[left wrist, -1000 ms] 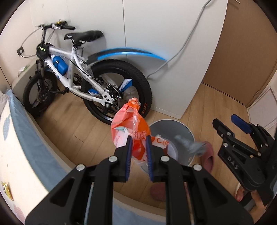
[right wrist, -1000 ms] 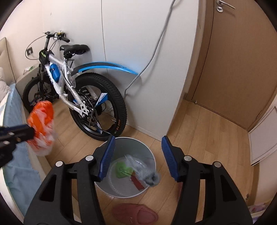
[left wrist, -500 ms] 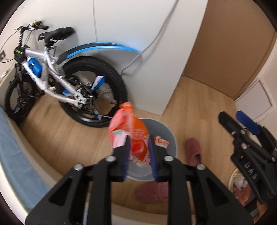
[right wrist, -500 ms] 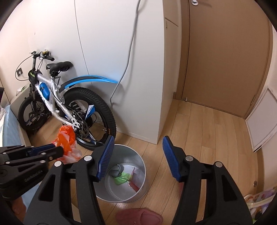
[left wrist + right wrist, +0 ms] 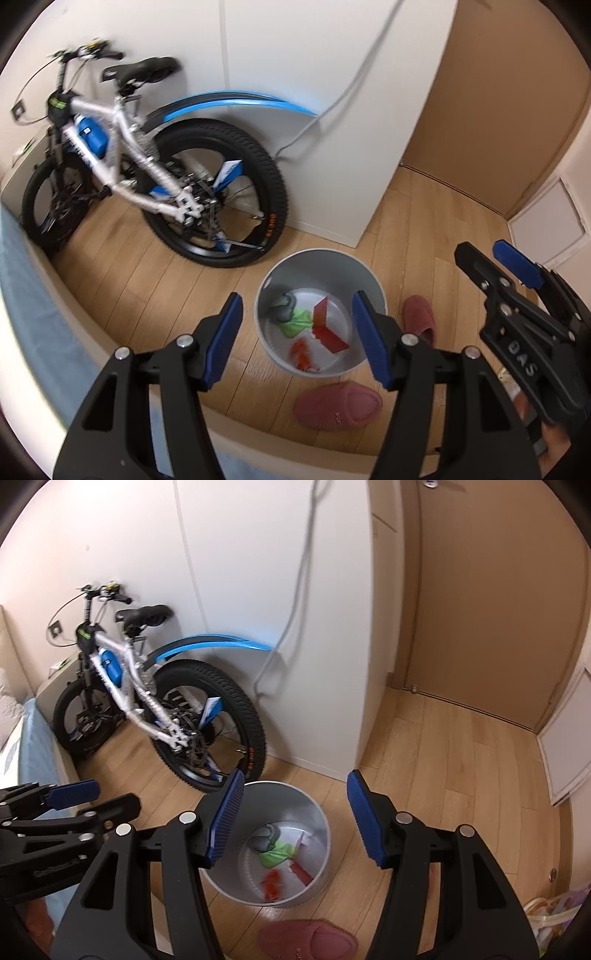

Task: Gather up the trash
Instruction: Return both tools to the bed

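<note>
**Trash is in the bin, both claws are empty**

The big bike (image 5: 155,173) leans on the white wall, just behind the gray bin (image 5: 320,258). The bin stands on the wood floor, with pink slippers (image 5: 338,404) beside it.

Inside the bin lies the trash: a gray lump (image 5: 283,308), a green scrap (image 5: 297,322), a red piece (image 5: 325,325) and the orange bag (image 5: 303,356). From what shows here, this load looks done. No other trash shows on the floor, so I cannot tell what is left.

The left claw (image 5: 297,341) hangs over the bin, spread wide and holding nothing. The right claw (image 5: 295,818) is wide and empty too.

A moment ago the left claw pinched the orange bag above the bin. Now it has let go and the bag sits at the bottom.
</note>
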